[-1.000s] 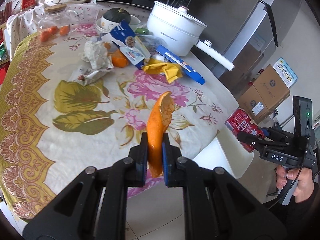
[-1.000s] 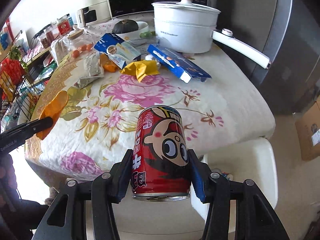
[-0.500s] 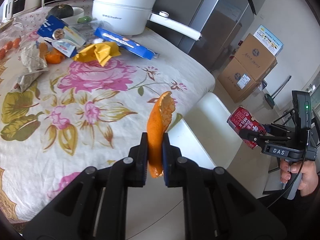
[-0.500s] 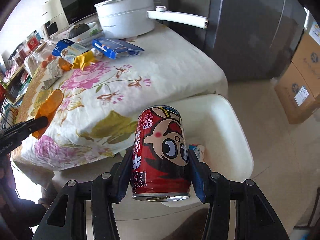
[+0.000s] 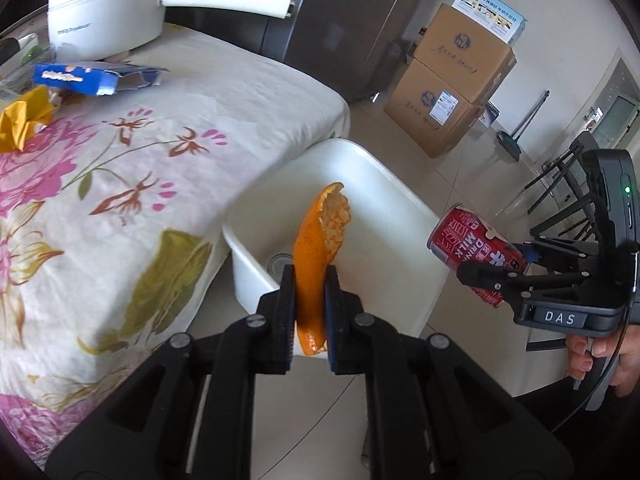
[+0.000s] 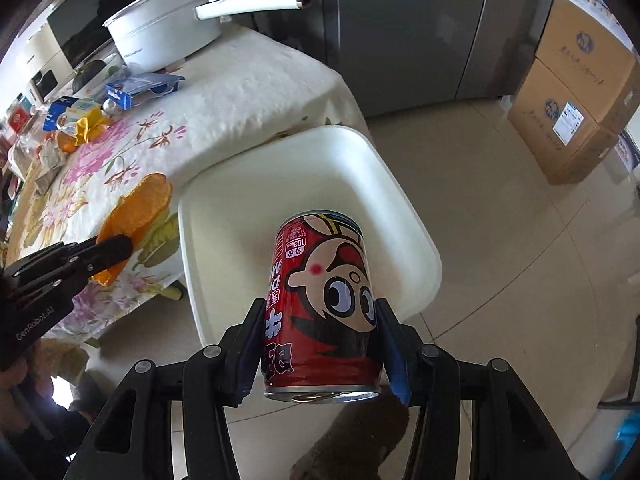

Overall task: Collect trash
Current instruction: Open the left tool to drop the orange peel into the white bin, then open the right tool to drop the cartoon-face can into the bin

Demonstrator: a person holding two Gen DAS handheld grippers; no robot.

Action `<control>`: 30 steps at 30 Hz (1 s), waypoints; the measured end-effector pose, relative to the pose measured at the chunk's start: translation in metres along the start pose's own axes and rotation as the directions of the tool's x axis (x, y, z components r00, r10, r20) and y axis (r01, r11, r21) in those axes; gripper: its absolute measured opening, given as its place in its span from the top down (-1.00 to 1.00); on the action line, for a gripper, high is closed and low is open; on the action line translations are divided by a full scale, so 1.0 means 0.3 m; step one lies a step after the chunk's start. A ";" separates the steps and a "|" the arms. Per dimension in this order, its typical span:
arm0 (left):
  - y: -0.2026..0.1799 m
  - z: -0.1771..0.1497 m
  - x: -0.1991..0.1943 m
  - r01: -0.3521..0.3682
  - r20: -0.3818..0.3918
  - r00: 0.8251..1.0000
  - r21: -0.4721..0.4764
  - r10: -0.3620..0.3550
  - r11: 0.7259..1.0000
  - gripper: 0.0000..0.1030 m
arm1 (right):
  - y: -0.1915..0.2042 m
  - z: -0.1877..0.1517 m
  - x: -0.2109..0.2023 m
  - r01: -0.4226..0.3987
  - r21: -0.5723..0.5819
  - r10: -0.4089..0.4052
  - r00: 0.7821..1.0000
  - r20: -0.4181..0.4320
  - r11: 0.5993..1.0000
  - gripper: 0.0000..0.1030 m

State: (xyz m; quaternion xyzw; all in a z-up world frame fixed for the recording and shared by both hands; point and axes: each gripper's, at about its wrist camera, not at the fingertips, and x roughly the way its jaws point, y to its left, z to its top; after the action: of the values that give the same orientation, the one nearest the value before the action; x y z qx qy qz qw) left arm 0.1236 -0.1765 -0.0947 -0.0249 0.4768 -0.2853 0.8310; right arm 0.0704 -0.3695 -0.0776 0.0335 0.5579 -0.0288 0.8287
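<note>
My left gripper (image 5: 308,280) is shut on an orange peel (image 5: 320,236) and holds it over the near edge of a white bin (image 5: 400,196) that stands on the floor beside the table. My right gripper (image 6: 320,320) is shut on a red milk drink can (image 6: 324,300), held above the bin (image 6: 416,220). The can (image 5: 476,252) and the right gripper (image 5: 496,276) show at the right of the left wrist view. The left gripper (image 6: 116,248) with the peel (image 6: 136,208) shows at the left of the right wrist view. A small round item (image 5: 278,264) lies in the bin.
The table (image 5: 224,92) has a floral cloth with a white pot (image 5: 104,20), a blue box (image 5: 92,78) and a yellow wrapper (image 5: 24,120). Cardboard boxes (image 5: 452,76) stand on the floor at the right. A grey fridge (image 6: 400,28) stands behind.
Both grippers have swung right, away from the table toward the white bin. The peel and the can now hang over the bin. Both stay shut on their items.
</note>
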 end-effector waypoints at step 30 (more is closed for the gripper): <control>0.084 0.005 -0.076 -0.156 0.045 0.986 -0.056 0.159 0.986 -0.54 | -0.006 0.062 0.045 0.018 0.016 -0.017 1.000 -0.008 1.000 -0.04</control>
State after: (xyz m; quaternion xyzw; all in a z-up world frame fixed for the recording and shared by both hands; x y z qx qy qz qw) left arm 0.1274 -0.1444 -0.0841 -0.0158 0.4640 -0.2055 0.8615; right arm 0.0925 -0.3732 -0.0833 0.0354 0.5614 -0.0404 0.8258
